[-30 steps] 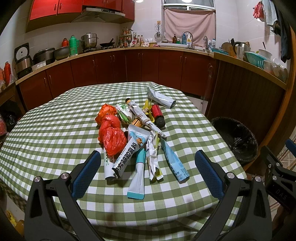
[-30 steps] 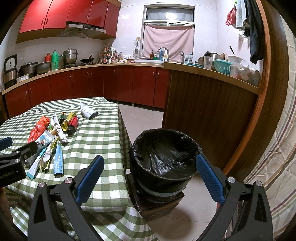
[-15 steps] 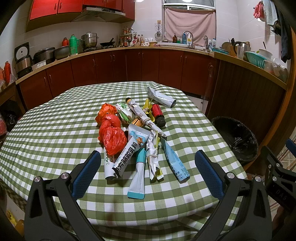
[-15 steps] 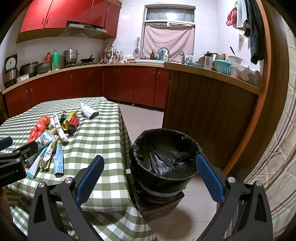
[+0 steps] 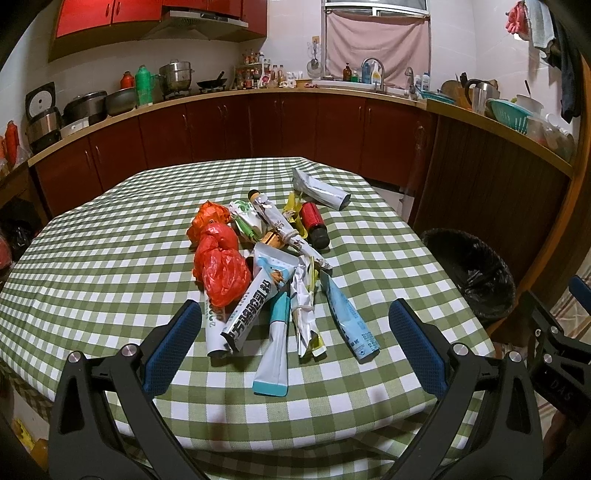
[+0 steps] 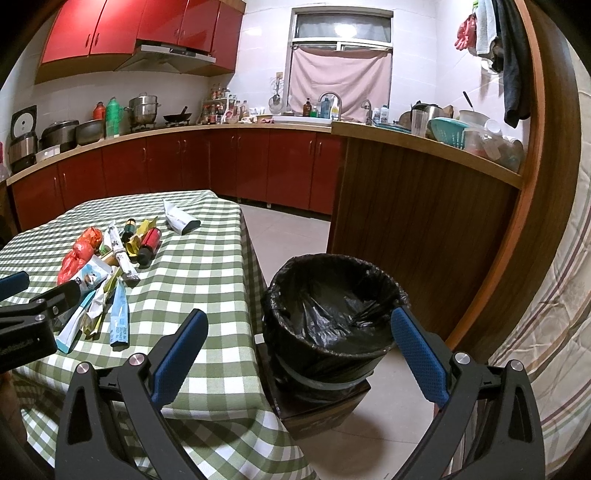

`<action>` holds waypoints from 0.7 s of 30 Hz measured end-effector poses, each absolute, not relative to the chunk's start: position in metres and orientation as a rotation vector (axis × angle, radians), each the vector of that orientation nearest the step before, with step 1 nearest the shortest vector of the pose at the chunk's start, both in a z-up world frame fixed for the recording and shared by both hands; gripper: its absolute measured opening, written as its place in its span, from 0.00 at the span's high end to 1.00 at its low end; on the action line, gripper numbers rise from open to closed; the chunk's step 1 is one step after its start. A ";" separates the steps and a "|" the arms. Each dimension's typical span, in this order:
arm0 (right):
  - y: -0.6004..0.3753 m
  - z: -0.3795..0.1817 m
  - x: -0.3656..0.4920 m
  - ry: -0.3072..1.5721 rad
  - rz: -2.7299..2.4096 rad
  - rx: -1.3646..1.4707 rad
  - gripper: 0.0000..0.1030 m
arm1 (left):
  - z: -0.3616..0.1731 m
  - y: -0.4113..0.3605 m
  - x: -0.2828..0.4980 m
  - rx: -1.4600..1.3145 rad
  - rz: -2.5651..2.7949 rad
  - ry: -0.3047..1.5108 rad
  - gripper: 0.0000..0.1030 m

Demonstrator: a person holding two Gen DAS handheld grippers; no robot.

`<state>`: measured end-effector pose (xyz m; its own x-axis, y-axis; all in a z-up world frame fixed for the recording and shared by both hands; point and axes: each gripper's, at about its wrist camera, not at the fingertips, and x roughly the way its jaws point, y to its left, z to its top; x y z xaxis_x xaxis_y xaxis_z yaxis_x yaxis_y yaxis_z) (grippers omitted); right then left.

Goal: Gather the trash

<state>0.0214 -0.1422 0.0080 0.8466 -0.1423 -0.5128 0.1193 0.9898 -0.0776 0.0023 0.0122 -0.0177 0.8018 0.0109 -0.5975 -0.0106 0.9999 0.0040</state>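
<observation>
Red upper cupboards [image 6: 140, 33] are hanging over a long counter [image 6: 184, 129] with dark red doors. A pink curtain [image 6: 340, 79] is covering the window [image 6: 341, 26]. White tiles [image 6: 255, 66] are lining the wall, and pale tiles are covering the floor [image 6: 291, 236].

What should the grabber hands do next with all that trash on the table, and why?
Probably ease the left gripper forward and down onto the teal-capped tube, the nearest piece in the trash pile. Both grippers are open and empty, and the lined trash bin sits beside the table, in front of the right gripper.
</observation>
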 end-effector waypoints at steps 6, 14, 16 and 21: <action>-0.130 0.004 0.028 0.552 -0.117 -0.048 0.06 | -0.015 0.021 0.010 0.033 0.028 0.630 0.08; -0.111 0.001 0.040 0.572 -0.029 -0.047 0.09 | -0.020 0.056 0.013 0.051 0.086 0.672 0.18; -0.101 0.000 0.045 0.581 0.003 -0.048 0.29 | -0.023 0.067 0.013 0.050 0.103 0.686 0.18; -0.078 -0.006 0.058 0.626 0.080 -0.041 0.40 | -0.028 0.086 0.011 0.048 0.120 0.707 0.19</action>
